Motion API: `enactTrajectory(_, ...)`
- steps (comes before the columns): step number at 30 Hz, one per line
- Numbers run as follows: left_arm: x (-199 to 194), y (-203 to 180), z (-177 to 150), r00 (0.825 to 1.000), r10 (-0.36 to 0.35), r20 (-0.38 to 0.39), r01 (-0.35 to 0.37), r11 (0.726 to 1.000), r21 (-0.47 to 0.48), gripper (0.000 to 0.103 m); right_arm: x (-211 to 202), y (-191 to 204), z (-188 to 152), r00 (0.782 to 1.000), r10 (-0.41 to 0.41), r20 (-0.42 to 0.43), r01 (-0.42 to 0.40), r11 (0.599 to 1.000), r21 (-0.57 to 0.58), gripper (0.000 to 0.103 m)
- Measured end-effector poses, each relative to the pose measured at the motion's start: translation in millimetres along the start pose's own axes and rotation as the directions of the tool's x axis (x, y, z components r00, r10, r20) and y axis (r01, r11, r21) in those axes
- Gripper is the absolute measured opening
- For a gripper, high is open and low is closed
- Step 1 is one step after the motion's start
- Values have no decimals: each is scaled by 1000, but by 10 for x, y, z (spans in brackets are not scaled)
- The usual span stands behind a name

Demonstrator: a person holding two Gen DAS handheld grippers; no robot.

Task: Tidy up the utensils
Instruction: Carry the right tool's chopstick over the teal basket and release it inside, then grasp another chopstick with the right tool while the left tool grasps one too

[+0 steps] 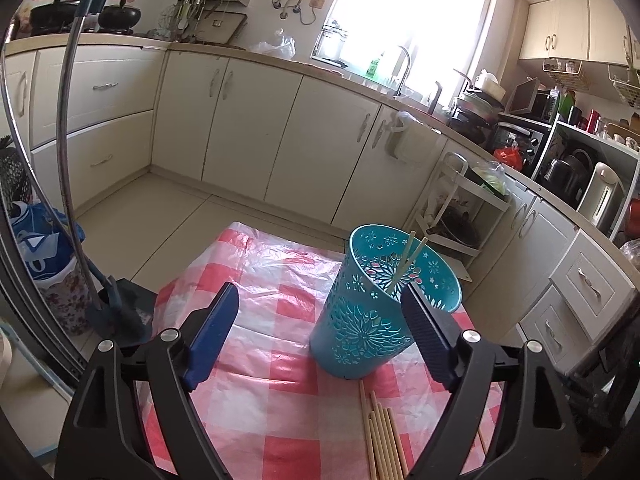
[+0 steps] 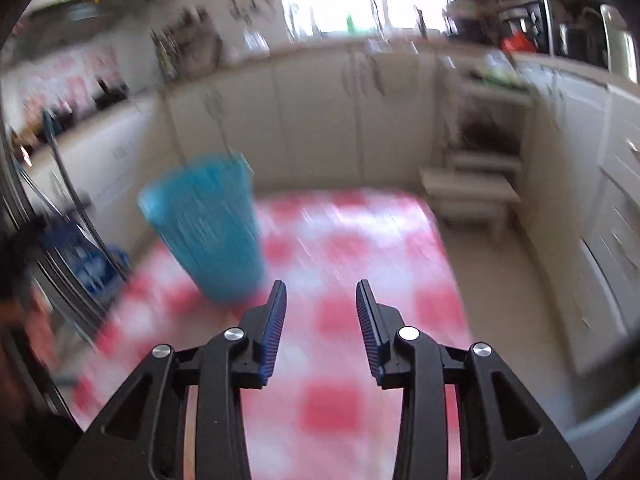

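A teal cut-out utensil holder stands upright on the red-and-white checked tablecloth, with two pale chopsticks in it. Several wooden chopsticks lie on the cloth just in front of it. My left gripper is open and empty, hovering above the cloth; its right finger overlaps the holder's right side. In the blurred right wrist view, my right gripper is open and empty above the cloth, with the holder ahead to its left.
Cream kitchen cabinets line the back and right. A metal rack with tubes and a blue bag stand left of the table. A white trolley stands beyond the table's far right corner.
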State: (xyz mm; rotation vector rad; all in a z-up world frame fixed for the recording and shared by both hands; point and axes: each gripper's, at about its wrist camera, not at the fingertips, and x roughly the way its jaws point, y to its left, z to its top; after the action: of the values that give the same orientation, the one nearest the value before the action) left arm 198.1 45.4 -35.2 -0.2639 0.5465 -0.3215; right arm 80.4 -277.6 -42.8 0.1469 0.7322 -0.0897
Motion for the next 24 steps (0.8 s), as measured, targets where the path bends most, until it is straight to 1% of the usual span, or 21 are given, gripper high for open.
enactTrajectory(1, -20, -11, -20, 1000, -1, -2, 1, 1000, 5, 80, 38, -107, -150, 998, -29, -61, 29, 1000, 1, 36)
enactTrajectory(2, -36, -18, -44, 1000, -1, -4, 1, 1000, 11, 80, 97, -200, -305, 991, -55, -126, 56, 998, 8, 35)
enactTrajectory(3, -49, -34, -82, 1000, 1, -9, -1, 1000, 20, 80, 155, -254, -420, 982, -62, -179, 65, 998, 11, 33)
enactTrajectory(4, -49, -54, -125, 1000, 2, -17, -1, 1000, 31, 80, 204, -286, -517, 976, -65, -208, 70, 997, 13, 30)
enactTrajectory(6, -42, -85, -225, 999, 1, -43, 2, 998, 60, 80, 286, -281, -610, 969, -69, -237, 72, 997, 4, 30)
enactTrajectory(8, -6, -116, -418, 995, 8, -96, 1, 996, 94, 80, 371, -238, -640, 967, -75, -243, 73, 997, -18, 30)
enactTrajectory(9, 26, -127, -528, 992, 9, -129, 5, 995, 101, 80, 437, -215, -647, 963, -94, -253, 88, 995, -38, 30)
enactTrajectory(11, 130, -172, -782, 976, -2, -218, 26, 994, 109, 80, 534, -208, -633, 958, -115, -261, 104, 993, -57, 30)
enactTrajectory(13, 235, -263, -990, 958, -5, -286, 47, 989, 139, 80, 657, -226, -632, 949, -131, -288, 117, 991, -64, 30)
enactTrajectory(14, 286, -329, -1072, 950, -9, -314, 63, 985, 163, 80, 677, -244, -615, 952, -129, -278, 117, 991, -60, 30)
enactTrajectory(16, 382, -438, -1198, 939, 6, -343, 70, 975, 209, 80, 696, -250, -592, 952, -128, -280, 115, 991, -62, 28)
enactTrajectory(18, 494, -497, -1269, 932, 31, -360, 55, 973, 225, 80, 693, -263, -590, 956, -103, -276, 92, 994, -53, 14)
enactTrajectory(20, 625, -517, -1299, 928, 70, -366, 14, 975, 222, 80, 668, -277, -598, 960, -69, -271, 61, 997, -38, 8)
enactTrajectory(22, 781, -527, -1312, 922, 107, -373, -26, 976, 216, 80, 664, -282, -598, 962, -16, -272, 15, 1000, -5, 7)
enactTrajectory(24, 922, -551, -1286, 915, 145, -377, -59, 972, 229, 80, 666, -263, -595, 962, 28, -273, -25, 1000, 18, 7)
